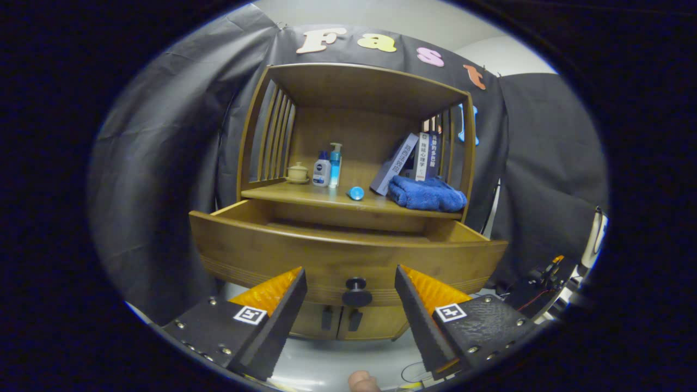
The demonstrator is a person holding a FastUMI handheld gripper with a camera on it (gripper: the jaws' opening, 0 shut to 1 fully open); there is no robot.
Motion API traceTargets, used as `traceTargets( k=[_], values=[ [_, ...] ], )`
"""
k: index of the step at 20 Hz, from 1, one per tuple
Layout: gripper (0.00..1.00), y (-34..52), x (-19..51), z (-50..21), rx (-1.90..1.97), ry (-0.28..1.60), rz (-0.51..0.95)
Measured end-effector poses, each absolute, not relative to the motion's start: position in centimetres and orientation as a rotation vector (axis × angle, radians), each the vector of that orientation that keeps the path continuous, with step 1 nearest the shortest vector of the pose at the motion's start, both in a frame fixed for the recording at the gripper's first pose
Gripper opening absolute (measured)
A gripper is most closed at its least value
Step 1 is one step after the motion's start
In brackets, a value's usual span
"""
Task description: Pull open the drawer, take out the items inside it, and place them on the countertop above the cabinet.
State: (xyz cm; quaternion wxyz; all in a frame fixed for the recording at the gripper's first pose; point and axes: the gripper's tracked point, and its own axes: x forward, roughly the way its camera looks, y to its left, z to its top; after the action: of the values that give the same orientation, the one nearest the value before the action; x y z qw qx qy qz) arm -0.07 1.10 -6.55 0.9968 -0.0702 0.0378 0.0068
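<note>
Drawer [337,256] is seen pulled out from the cabinet [354,321], its inside hidden, its knob [356,292] framed between the spread, empty fingers of the gripper [351,283], while bottles [326,166], a cup [355,193], books [414,158] and a blue towel [427,195] are held on the countertop [305,194] beyond.

gripper [351,275]: two wedge-shaped fingers, ribbed inner faces
finger mounts: flat textured plates, small round screws along the edges
markings: one square white-bordered fiducial tag per mount
person: a fingertip [364,381] in view below the fingers
</note>
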Motion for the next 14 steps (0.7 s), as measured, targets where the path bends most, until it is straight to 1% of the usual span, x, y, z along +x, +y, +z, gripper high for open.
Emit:
traceTargets(
  k=[14],
  values=[
    [0.97,0.7,4.5,-12.0,-0.026,0.15,0.036]
  ],
)
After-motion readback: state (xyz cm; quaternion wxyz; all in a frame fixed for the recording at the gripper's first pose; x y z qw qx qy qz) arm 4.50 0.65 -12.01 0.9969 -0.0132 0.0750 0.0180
